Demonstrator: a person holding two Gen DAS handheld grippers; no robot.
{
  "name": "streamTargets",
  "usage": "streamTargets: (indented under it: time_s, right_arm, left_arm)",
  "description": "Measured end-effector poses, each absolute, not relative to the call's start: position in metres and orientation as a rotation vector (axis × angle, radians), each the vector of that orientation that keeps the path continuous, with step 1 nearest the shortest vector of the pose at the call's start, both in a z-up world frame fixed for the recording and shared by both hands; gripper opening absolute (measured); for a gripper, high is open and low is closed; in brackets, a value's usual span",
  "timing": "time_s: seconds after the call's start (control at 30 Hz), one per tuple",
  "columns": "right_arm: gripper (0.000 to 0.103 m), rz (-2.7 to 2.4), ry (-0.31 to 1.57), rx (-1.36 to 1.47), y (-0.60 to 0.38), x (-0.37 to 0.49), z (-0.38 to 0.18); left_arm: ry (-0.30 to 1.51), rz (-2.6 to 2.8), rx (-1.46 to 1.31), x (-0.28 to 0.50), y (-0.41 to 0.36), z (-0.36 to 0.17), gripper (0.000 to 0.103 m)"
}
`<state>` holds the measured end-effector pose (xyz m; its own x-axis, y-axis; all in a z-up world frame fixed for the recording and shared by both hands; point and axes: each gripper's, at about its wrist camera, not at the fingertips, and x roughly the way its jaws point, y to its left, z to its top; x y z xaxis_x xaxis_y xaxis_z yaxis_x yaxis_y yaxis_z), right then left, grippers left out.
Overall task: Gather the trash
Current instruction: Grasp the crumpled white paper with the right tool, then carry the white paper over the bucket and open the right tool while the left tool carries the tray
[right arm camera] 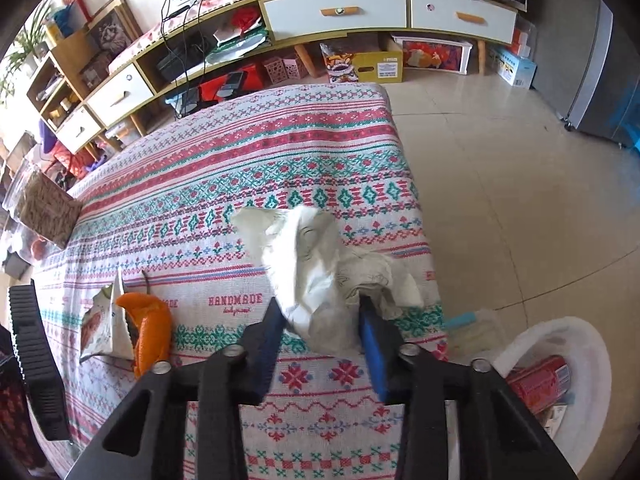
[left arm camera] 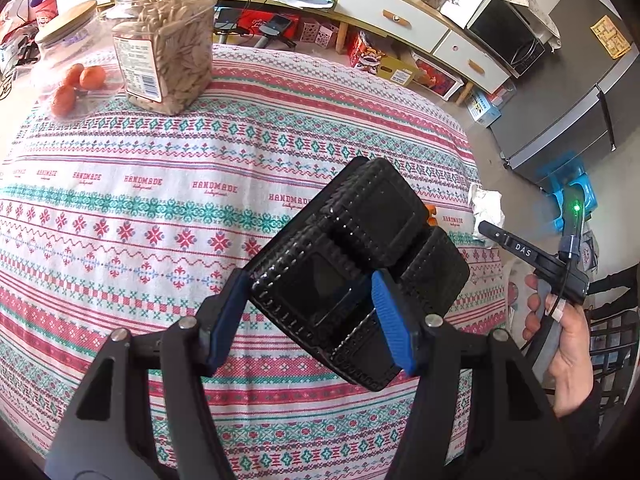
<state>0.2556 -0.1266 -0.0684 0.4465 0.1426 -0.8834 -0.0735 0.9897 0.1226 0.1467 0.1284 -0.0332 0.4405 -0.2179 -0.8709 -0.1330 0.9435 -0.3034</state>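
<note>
The right claw (right arm camera: 320, 320) is pinching the crumpled tissue (right arm camera: 320, 264) for binning, while the left claw (left arm camera: 308, 316) is gripping 1 black tray (left arm camera: 360, 256) above the tabletop (left arm camera: 120, 208).

Surface: table under patterned "HANDMADE" cloth (right arm camera: 248, 184)
Far end: seed jar (left arm camera: 166, 40), tangerines (left arm camera: 93, 77)
Near edge: crumpled tissue (right arm camera: 316, 276), orange peel (right arm camera: 150, 320), snack wrapper (right arm camera: 106, 330)

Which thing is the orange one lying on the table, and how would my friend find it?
Start at the table with the red and green patterned cloth. Near its front edge, left of the crumpled white tissue, lies a torn silver snack wrapper. Touching the wrapper's right side is the curled orange peel, the only bright orange scrap there, limp and hollow.
</note>
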Motion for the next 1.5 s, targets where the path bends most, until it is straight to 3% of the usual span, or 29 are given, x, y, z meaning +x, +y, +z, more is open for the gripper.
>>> streamTargets:
  time_s: [0.3, 1.1, 1.5]
  right_arm:
    - [0.026, 0.177, 1.062, 0.052, -0.14, 0.23, -0.046]
    - [0.025, 0.153, 1.059, 0.103, -0.213, 0.146, -0.01]
    - [0.026, 0.032, 1.102, 0.176, -0.287, 0.116, -0.02]
  left_arm:
    - [1.115, -0.07, -0.316, 0.145, 0.114, -0.034, 0.065]
    - [1.107, -0.171, -0.243, 0.138, 0.044, -0.034, 0.065]
    - [1.123, -0.235, -0.184, 0.133, -0.004, -0.041, 0.065]
